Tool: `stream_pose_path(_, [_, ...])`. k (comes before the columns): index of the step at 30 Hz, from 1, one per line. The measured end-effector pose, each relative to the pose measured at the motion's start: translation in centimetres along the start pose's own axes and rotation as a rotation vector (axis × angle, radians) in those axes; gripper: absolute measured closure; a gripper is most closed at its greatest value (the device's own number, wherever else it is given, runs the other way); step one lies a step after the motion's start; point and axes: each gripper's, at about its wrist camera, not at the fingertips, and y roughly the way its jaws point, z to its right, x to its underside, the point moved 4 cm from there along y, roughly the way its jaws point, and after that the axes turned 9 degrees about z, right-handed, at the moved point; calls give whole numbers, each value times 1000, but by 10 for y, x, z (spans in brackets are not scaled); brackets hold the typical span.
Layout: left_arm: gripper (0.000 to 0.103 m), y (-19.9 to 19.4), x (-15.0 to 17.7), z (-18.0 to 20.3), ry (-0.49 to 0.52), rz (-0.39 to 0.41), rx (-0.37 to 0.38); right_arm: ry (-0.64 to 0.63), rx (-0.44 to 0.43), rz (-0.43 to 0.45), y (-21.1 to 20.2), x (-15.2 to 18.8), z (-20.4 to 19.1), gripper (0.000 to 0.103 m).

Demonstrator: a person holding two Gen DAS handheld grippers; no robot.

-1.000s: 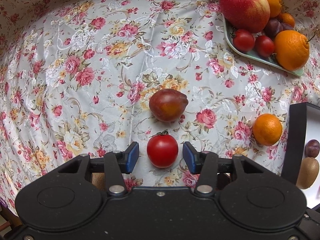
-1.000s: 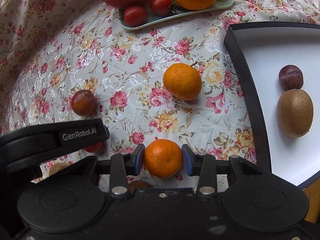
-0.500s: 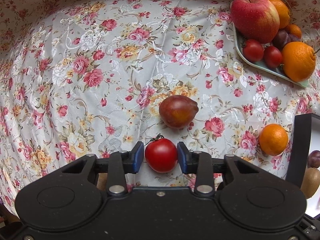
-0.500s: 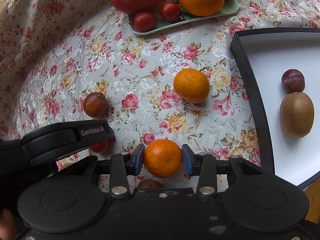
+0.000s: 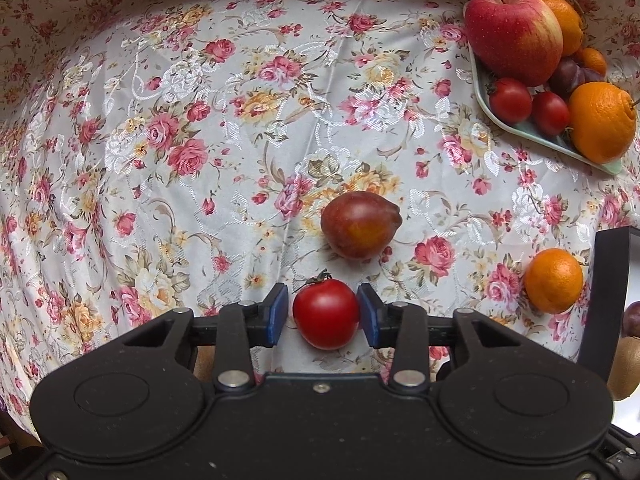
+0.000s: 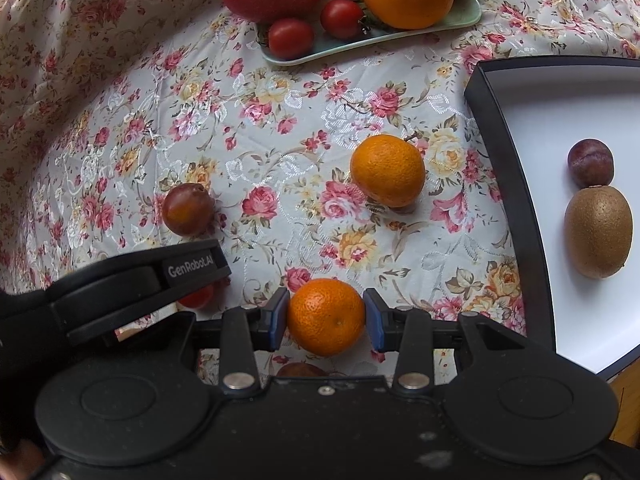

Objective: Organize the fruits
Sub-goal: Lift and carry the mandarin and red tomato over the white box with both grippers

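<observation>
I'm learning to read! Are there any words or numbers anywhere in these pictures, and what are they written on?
"GenRobot.AI": white letters on the black side of the left gripper, seen from the right wrist view. The last letters run to the edge and are a little hard to make out.
No other words, numbers or signs: none on the fruit, the green plate, the black-rimmed tray or the flowered tablecloth.

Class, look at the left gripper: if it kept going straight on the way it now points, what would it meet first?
The left gripper points down, its jaws opening around the red tomato. Going straight on, its fingertips would probably meet the floral tablecloth under the tomato first, though depth is unclear.
</observation>
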Motion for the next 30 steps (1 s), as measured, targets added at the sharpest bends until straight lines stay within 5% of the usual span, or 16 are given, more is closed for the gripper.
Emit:
stream_pose_path(9, [61,-9,-4,2,-9,4,-8,13,-17,5,-6,-2,1,61])
stream_pose_path(15, [61,-33,-17,-4,-33,76,-45,27,-39,29,-16,-8,3,61])
stream_pose_path(30, [60,-75,-30,36,30,221,-59,43,3,256,-65,-46,45,61])
